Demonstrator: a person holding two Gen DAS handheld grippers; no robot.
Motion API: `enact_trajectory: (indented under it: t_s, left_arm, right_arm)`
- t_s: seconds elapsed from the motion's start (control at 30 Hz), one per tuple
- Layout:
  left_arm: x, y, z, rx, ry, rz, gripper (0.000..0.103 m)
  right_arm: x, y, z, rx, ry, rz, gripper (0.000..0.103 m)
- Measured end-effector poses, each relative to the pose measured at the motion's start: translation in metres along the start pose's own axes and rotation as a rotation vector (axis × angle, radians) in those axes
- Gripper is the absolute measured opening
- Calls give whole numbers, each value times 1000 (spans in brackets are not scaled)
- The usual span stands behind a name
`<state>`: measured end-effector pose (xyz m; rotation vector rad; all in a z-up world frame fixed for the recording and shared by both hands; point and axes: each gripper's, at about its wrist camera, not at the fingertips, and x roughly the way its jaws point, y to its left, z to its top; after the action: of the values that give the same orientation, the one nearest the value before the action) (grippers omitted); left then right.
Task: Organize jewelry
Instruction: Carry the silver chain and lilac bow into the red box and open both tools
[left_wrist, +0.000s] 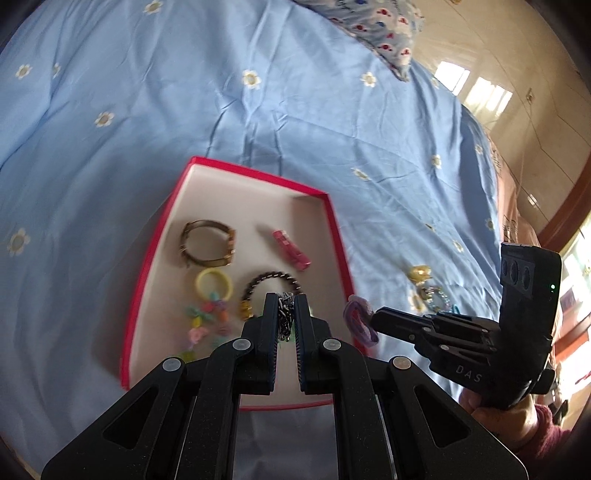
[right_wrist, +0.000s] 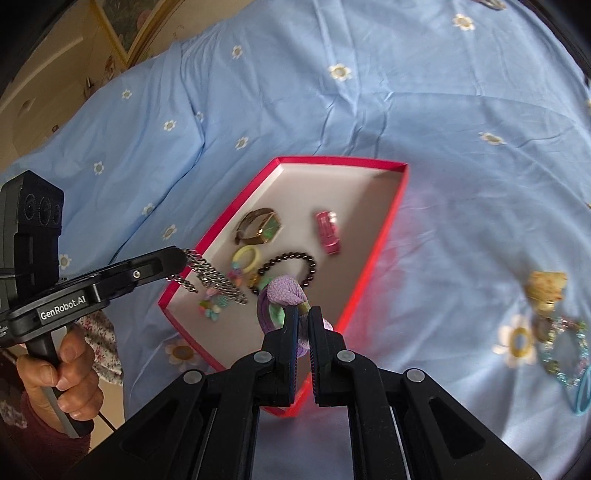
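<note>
A red box (left_wrist: 334, 218) (right_wrist: 400, 195) with a white inside lies on the blue bedsheet. In it are a gold watch (left_wrist: 208, 243) (right_wrist: 260, 226), a pink clip (left_wrist: 291, 249) (right_wrist: 328, 232), a yellow ring with pastel beads (left_wrist: 213, 284) (right_wrist: 246, 258) and a dark bead bracelet (left_wrist: 271, 280) (right_wrist: 291, 266). My left gripper (left_wrist: 285, 301) (right_wrist: 183, 258) is shut on a silver chain (left_wrist: 285, 314) (right_wrist: 214, 278) over the box's near end. My right gripper (right_wrist: 303, 314) (left_wrist: 373, 317) is shut on a purple hair tie (right_wrist: 282, 293) (left_wrist: 358, 314) at the box's right rim.
Loose on the sheet right of the box lie a gold hair clip (left_wrist: 419, 273) (right_wrist: 546, 286), a beaded bracelet (left_wrist: 434, 297) (right_wrist: 563, 345) and a blue band (right_wrist: 581, 397). A patterned pillow (left_wrist: 384, 29) lies at the far edge. The bed edge and floor are to the right.
</note>
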<state>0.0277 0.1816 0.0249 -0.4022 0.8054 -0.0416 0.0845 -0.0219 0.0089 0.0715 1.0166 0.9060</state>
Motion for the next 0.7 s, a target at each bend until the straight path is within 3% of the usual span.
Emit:
enact_trajectory:
  t_s: [0.7]
  left_arm:
    - [38,62,-24,-94,103,125,7]
  right_arm:
    - [59,15,-5,-57,104,-37,9]
